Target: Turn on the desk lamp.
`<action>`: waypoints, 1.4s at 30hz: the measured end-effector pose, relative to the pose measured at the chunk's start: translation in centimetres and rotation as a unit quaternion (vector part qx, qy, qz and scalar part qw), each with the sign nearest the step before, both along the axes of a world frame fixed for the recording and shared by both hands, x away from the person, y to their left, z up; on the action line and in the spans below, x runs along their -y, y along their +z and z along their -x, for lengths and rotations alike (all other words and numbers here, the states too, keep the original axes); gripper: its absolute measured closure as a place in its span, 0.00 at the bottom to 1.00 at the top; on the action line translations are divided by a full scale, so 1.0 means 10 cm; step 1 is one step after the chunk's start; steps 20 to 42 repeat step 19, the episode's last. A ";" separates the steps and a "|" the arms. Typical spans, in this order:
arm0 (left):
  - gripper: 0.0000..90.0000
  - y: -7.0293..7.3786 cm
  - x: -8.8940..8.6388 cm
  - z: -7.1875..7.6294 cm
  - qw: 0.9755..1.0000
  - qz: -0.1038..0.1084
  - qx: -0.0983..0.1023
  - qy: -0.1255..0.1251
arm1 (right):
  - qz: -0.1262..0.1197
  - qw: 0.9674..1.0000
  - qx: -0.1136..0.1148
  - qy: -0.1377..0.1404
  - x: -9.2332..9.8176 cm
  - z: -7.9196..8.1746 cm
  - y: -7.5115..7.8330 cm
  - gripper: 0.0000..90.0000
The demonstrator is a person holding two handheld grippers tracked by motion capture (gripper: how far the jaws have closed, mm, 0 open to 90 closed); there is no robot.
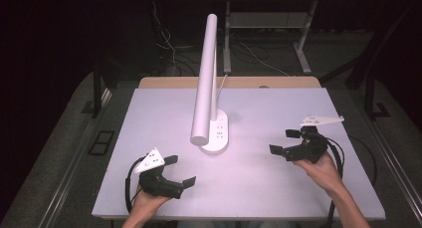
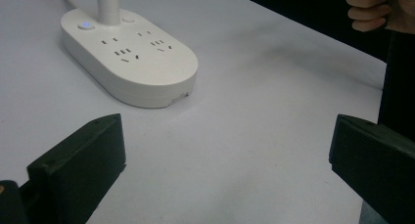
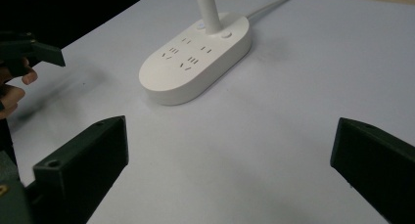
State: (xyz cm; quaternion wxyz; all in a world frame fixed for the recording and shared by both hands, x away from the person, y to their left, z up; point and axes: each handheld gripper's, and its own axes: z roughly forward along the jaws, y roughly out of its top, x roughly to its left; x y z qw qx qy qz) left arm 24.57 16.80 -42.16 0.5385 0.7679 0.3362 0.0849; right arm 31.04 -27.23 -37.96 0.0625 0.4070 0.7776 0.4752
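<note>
High view: a smooth white lamp [image 1: 205, 83] on an oval socket base [image 1: 217, 134], matte black left tool [image 1: 180, 170] and right tool [image 1: 283, 141] both gaping empty.

Only the lamp [image 1: 206, 83] on its socket base [image 1: 217, 133] stands mid-table [image 1: 278, 198]; bare surface lies all around it.
</note>
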 end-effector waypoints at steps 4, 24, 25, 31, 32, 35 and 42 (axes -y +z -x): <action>0.00 0.00 0.00 0.00 1.000 0.000 -0.001 0.000 | -0.004 1.000 -0.003 -0.004 0.06 0.13 -0.08 0.01; 0.00 0.00 0.01 -0.01 1.000 -0.003 -0.002 0.000 | -0.020 1.000 -0.003 -0.019 0.20 0.55 -0.33 0.01; 0.00 0.00 0.01 -0.01 1.000 -0.003 -0.002 0.000 | -0.020 1.000 -0.003 -0.019 0.20 0.55 -0.33 0.01; 0.00 0.00 0.01 -0.01 1.000 -0.003 -0.002 0.000 | -0.020 1.000 -0.003 -0.019 0.20 0.55 -0.33 0.01; 0.00 0.00 0.01 -0.01 1.000 -0.003 -0.002 0.000 | -0.020 1.000 -0.003 -0.019 0.20 0.55 -0.33 0.01; 0.00 0.00 0.01 -0.01 1.000 -0.003 -0.002 0.000 | -0.020 1.000 -0.003 -0.019 0.20 0.55 -0.33 0.01; 0.00 0.00 0.01 -0.01 1.000 -0.003 -0.002 0.000 | -0.020 1.000 -0.003 -0.019 0.20 0.55 -0.33 0.01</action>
